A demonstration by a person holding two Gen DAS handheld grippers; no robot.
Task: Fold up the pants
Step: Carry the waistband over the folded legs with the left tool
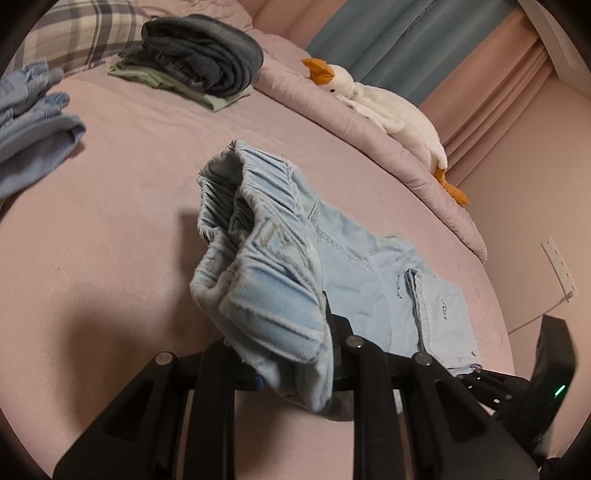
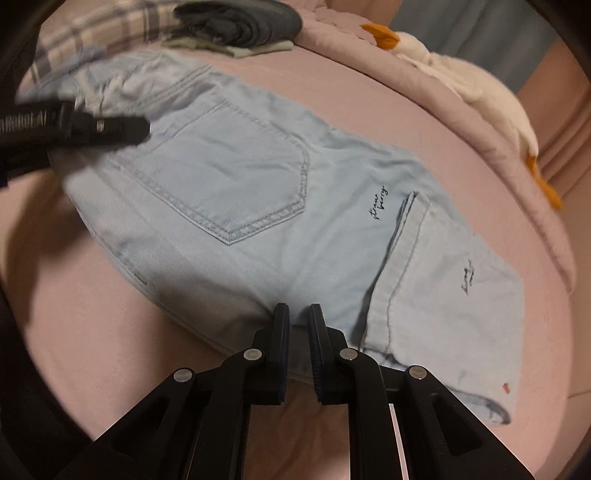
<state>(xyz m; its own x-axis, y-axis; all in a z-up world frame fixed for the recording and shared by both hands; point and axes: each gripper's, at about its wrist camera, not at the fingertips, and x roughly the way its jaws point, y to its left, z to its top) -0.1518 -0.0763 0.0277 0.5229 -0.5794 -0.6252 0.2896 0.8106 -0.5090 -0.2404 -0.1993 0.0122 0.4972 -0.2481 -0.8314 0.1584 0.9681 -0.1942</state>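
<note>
Left tool (image 1: 295, 332) clamped, right tool (image 2: 297, 321) slightly parted

Home bedroom — pink bed (image 1: 110, 206) with a plaid pillow (image 1: 74, 33) at its head, a plush goose (image 1: 388, 107) lying on the rolled quilt (image 1: 332, 110), folded clothes (image 1: 199, 55) stacked near the pillow, curtains (image 1: 424, 40) behind, wall socket (image 1: 557, 266) beside the bed.
</note>
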